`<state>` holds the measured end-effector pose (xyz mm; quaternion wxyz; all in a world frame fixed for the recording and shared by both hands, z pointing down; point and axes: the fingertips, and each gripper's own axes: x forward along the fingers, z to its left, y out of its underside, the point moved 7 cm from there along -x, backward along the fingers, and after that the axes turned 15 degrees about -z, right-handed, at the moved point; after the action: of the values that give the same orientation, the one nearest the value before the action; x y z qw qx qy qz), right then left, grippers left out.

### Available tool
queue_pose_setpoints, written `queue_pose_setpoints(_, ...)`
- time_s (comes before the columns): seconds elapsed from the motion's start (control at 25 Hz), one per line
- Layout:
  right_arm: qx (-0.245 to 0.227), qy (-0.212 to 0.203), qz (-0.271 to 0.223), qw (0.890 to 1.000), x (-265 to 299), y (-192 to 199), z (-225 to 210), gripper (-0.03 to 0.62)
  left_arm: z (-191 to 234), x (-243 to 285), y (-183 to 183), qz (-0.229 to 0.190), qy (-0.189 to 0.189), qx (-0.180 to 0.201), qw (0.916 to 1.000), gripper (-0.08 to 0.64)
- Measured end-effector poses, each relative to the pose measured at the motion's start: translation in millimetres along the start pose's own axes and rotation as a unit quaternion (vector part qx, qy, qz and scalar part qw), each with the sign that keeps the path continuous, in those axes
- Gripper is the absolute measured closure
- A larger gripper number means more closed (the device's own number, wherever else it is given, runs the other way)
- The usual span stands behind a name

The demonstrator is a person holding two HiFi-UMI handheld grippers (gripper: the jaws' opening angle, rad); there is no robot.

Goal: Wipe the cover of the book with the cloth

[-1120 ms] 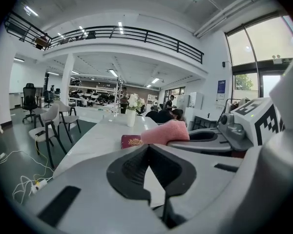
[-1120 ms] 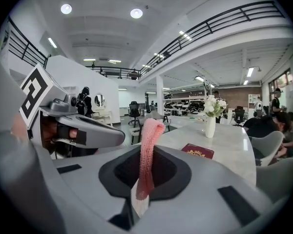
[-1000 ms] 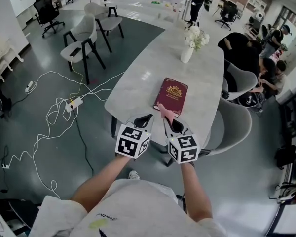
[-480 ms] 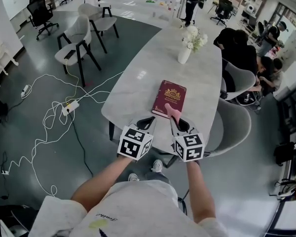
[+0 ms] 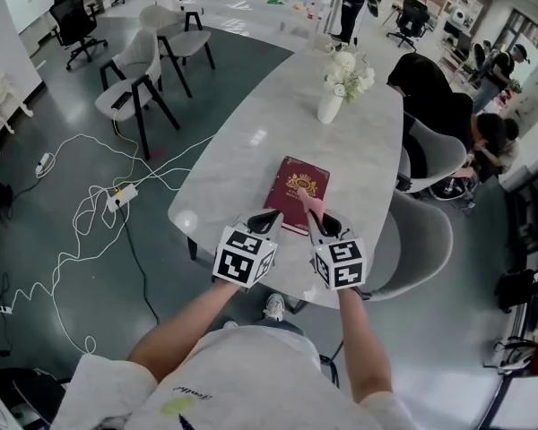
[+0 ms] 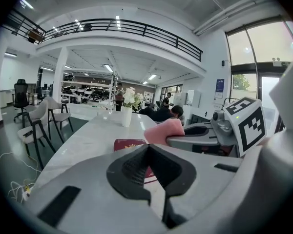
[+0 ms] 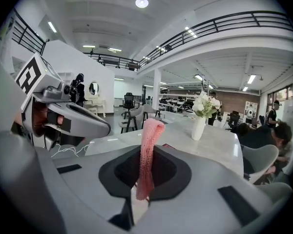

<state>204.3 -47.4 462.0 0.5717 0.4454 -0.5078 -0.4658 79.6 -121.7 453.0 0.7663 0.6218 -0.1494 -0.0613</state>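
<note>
Both claws have edged forward. The right claw [image 5: 320, 223], clenched on the pink cloth [image 5: 312, 206], now holds it over the lower right corner of the red book [image 5: 293, 186], which lies mid-frame on the tabletop [image 5: 269, 119]. The left claw [image 5: 266, 219] is clenched on nothing beside the book's near edge.

A long pale table [image 5: 269, 141] is flanked by white chairs [image 5: 125, 90] on a grey floor [image 5: 226, 90] strewn with cables [image 5: 117, 196]; what seems a railed mezzanine [image 6: 122, 26] is seen overhead.
</note>
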Motion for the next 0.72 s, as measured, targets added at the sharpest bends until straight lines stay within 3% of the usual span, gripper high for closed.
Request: queue_pose_setpoints(0.72, -0.043, -0.043, 0.036, 0.998, 76, 38, -95, 0.575, 16, 82, 9, 0.011, -0.041, -0.002, 0.9991, 0.554)
